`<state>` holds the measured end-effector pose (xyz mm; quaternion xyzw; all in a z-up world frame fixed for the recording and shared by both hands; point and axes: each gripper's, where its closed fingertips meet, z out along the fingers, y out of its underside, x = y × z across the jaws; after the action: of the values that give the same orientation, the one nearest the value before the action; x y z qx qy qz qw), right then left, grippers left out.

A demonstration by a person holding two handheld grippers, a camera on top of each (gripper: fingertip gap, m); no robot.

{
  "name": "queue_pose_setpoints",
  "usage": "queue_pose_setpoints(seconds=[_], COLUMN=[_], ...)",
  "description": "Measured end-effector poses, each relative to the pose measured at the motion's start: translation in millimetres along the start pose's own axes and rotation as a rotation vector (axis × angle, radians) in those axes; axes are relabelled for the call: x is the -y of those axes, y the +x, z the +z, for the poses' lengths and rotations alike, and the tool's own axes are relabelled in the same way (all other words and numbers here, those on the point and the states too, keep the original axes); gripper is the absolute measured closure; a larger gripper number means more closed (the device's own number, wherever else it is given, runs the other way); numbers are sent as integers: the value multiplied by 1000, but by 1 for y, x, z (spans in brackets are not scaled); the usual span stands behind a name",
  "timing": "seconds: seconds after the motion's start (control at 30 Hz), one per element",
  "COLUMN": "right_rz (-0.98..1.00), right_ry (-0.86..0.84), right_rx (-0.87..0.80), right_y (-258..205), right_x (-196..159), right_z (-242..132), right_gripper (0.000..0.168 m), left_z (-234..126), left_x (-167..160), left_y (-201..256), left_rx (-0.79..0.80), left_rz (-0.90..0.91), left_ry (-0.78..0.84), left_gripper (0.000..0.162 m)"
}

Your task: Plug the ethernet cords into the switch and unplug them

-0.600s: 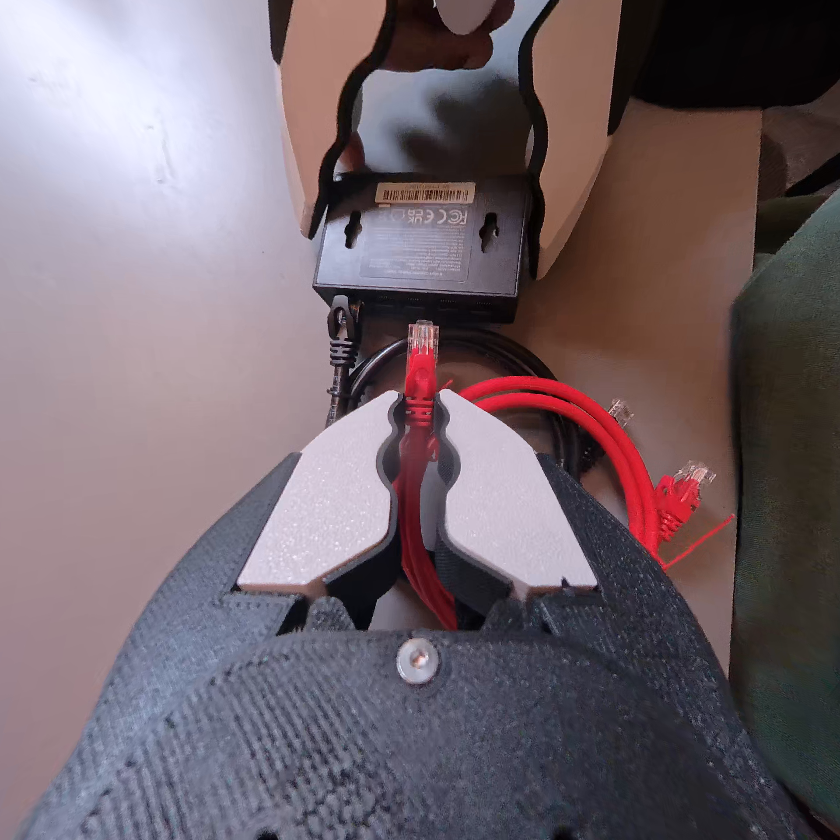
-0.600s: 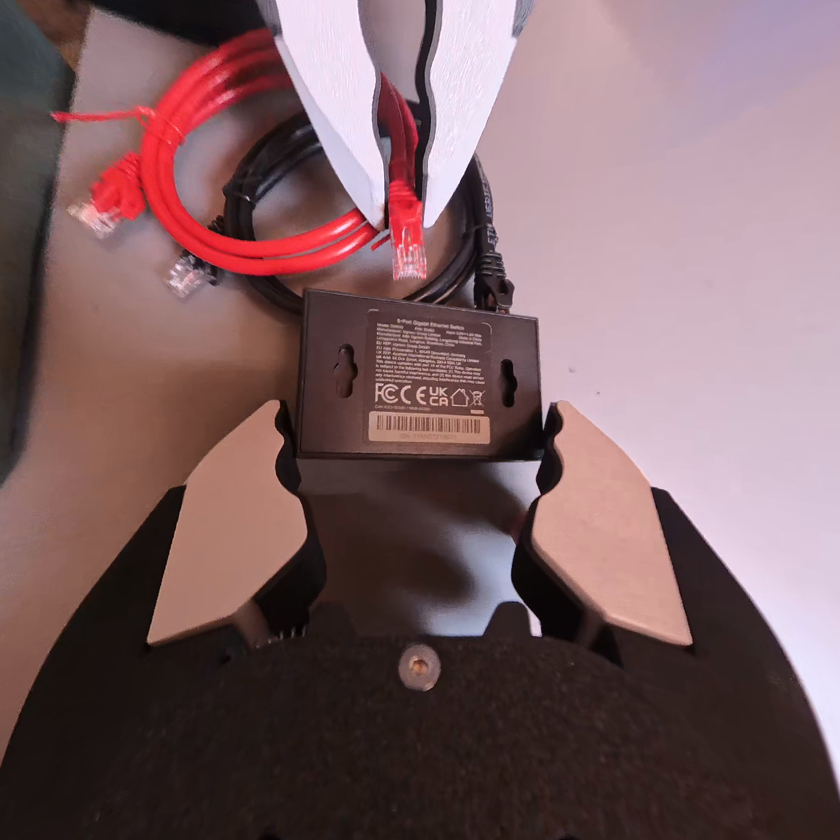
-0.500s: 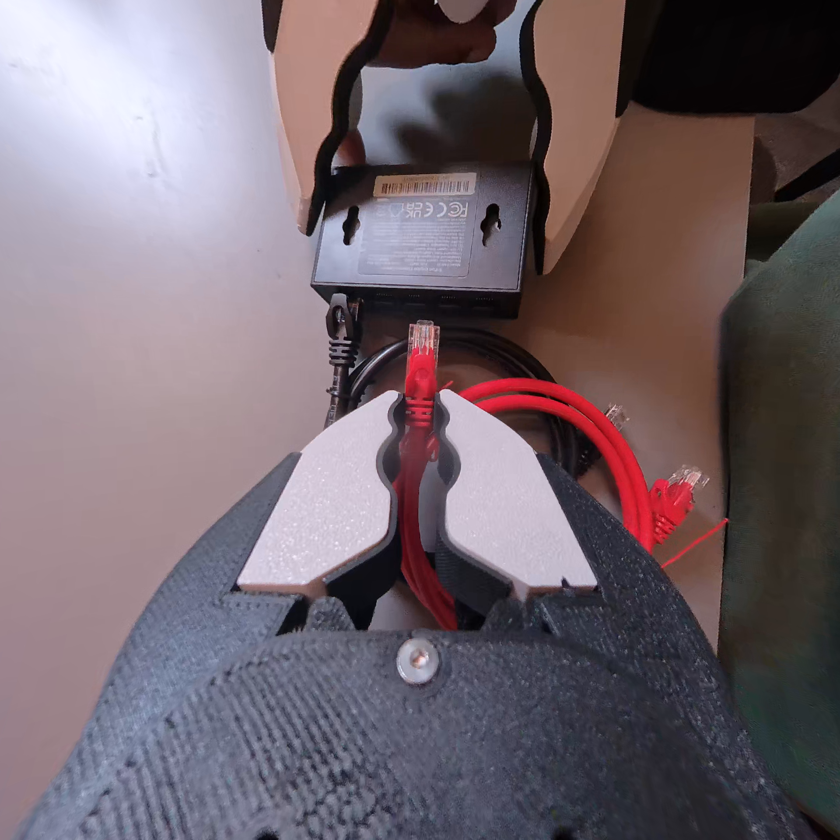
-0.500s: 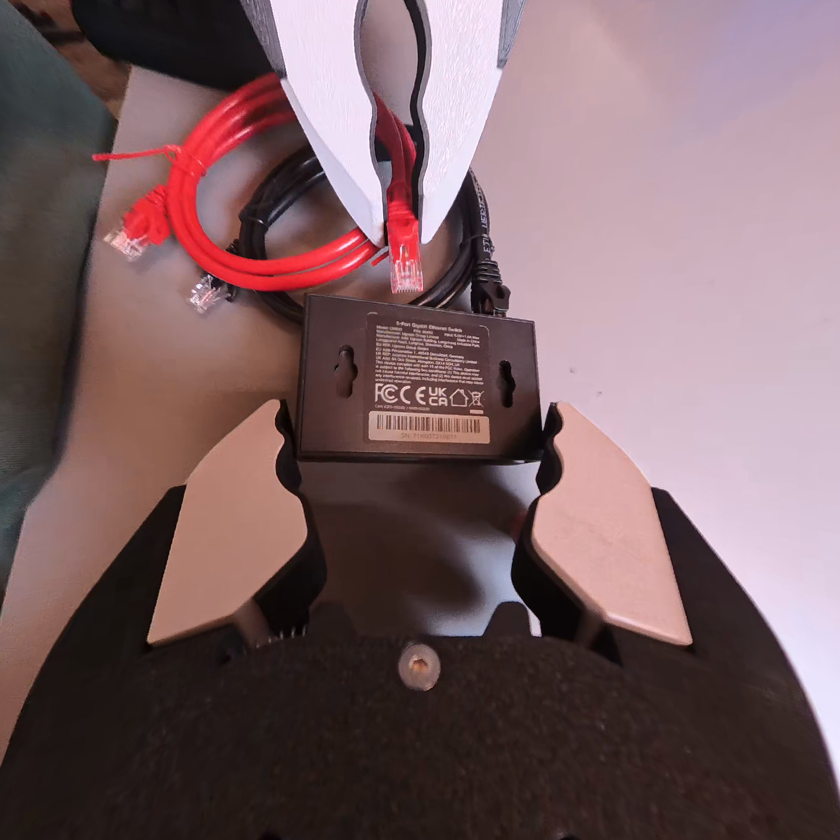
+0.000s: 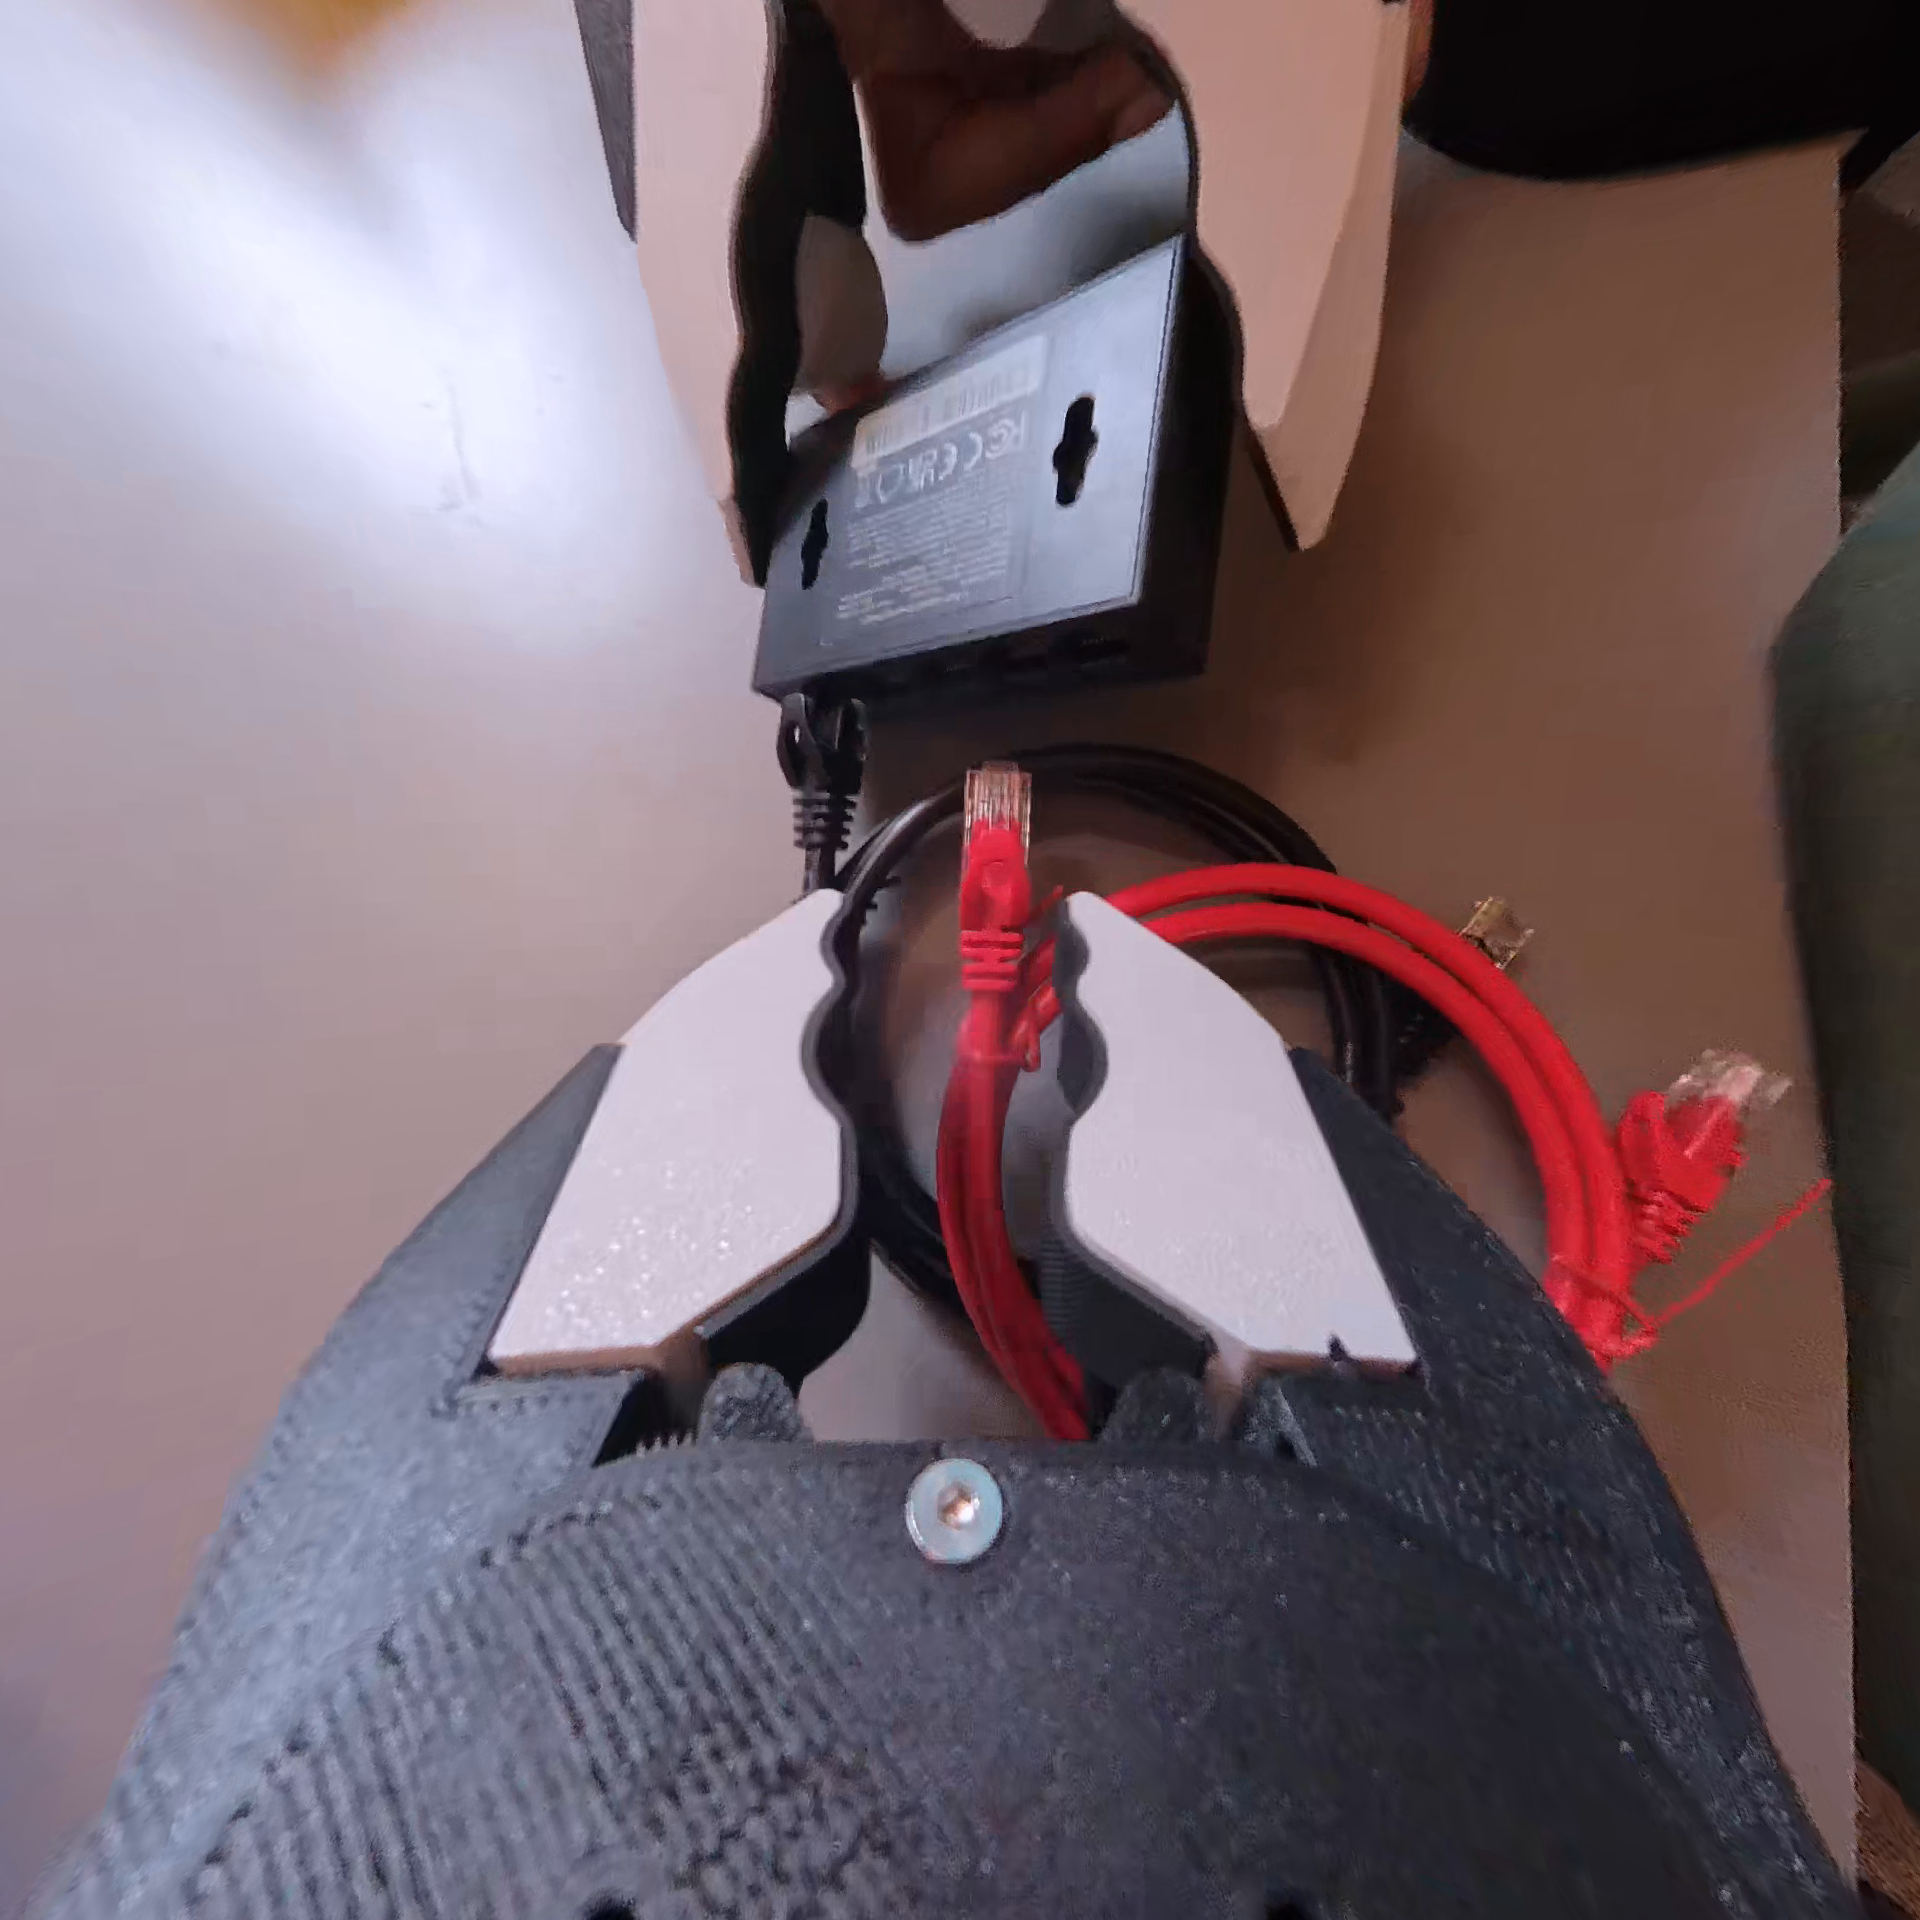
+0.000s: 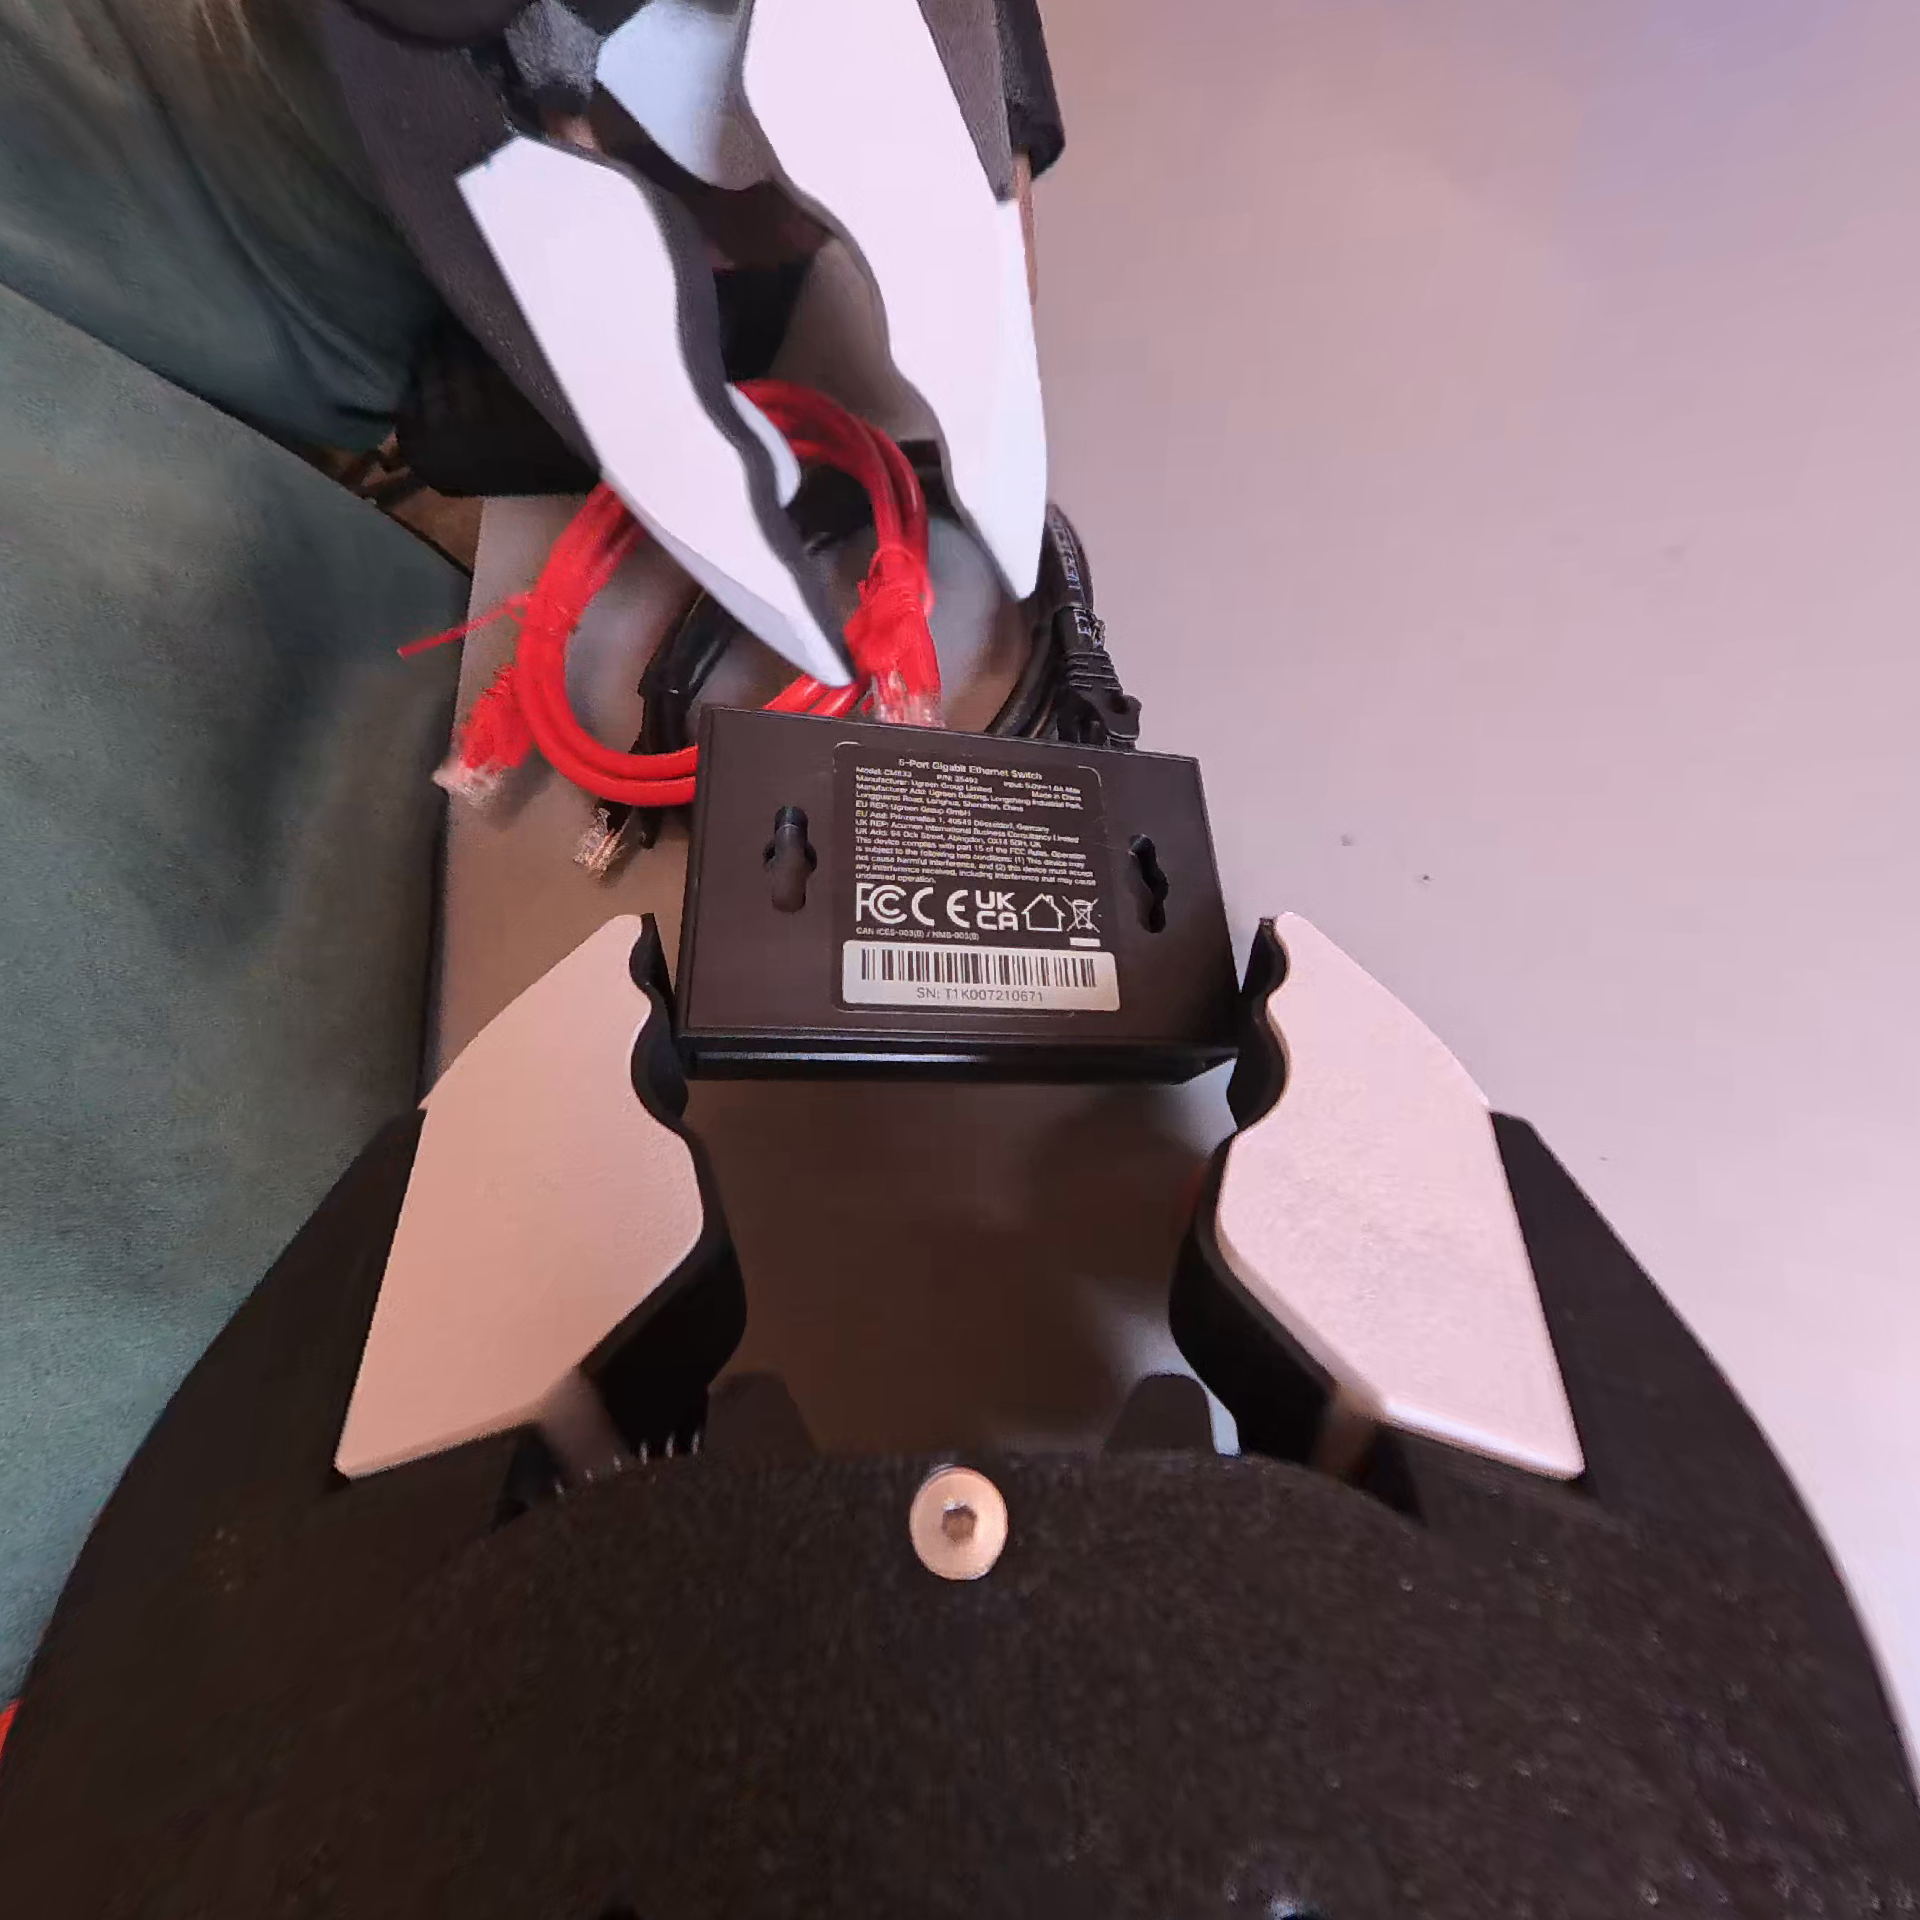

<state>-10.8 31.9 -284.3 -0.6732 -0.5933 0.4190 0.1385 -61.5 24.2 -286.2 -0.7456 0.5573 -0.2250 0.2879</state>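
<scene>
The black switch point(image 5: 987, 520) lies label side up and tilted, clamped at its two ends by my right gripper point(image 6: 958, 935), which is shut on it. The switch point(image 6: 935, 821) fills the middle of the right wrist view. My left gripper point(image 5: 954, 904) is open. The red ethernet plug point(image 5: 992, 862) lies loose between its fingers, pointing at the switch's ports and a short way from them. The left gripper point(image 6: 928, 623) also shows in the right wrist view, over the red plug point(image 6: 899, 634). A black cord's plug point(image 5: 821, 769) sits at the switch's end port.
The red cord's coil point(image 5: 1455, 1018) and a black coil point(image 5: 1195, 800) lie on the pale table point(image 5: 312, 935) behind the switch's ports. A second red plug point(image 5: 1683, 1132) and a clear plug point(image 5: 1496, 925) lie near the table edge. Green fabric point(image 5: 1849, 935) is beyond that edge. The grippers' ends are close to 7 centimetres from one another.
My left gripper has opened and let go of the red plug. The right gripper has tilted the switch, and both views have shifted.
</scene>
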Motion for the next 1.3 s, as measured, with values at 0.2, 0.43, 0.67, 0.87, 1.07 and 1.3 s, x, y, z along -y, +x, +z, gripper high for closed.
queue_pose_setpoints(seconds=[0.2, 0.43, 0.67, 0.87, 1.07, 1.3], right_rz=[180, -18, -819, -877, -835, -860], right_ry=[73, 222, 66, 56, 105, 106], right_rx=[92, -24, -553, -535, -516, -526], right_y=[-1, 3, 16, 15, 13, 12], right_x=[10, 28, 20, 20, 23, 23], right_z=[-4, -19, -3, 1, -5, -4], right_gripper=[64, 76, 124, 138, 138, 138], left_z=[1, 16, 11, -15, -40, -12], left_x=[46, 49, 56, 53, -13, -18], left_y=[14, -4, 7, 7, 2, 4], left_rx=[177, 268, 173, 107, -7, -70], left_rz=[336, 411, 348, 245, 91, -4], left_ry=[149, 139, 203, 213, 45, 17], left_gripper=[112, 134, 135, 121, 124, 135])
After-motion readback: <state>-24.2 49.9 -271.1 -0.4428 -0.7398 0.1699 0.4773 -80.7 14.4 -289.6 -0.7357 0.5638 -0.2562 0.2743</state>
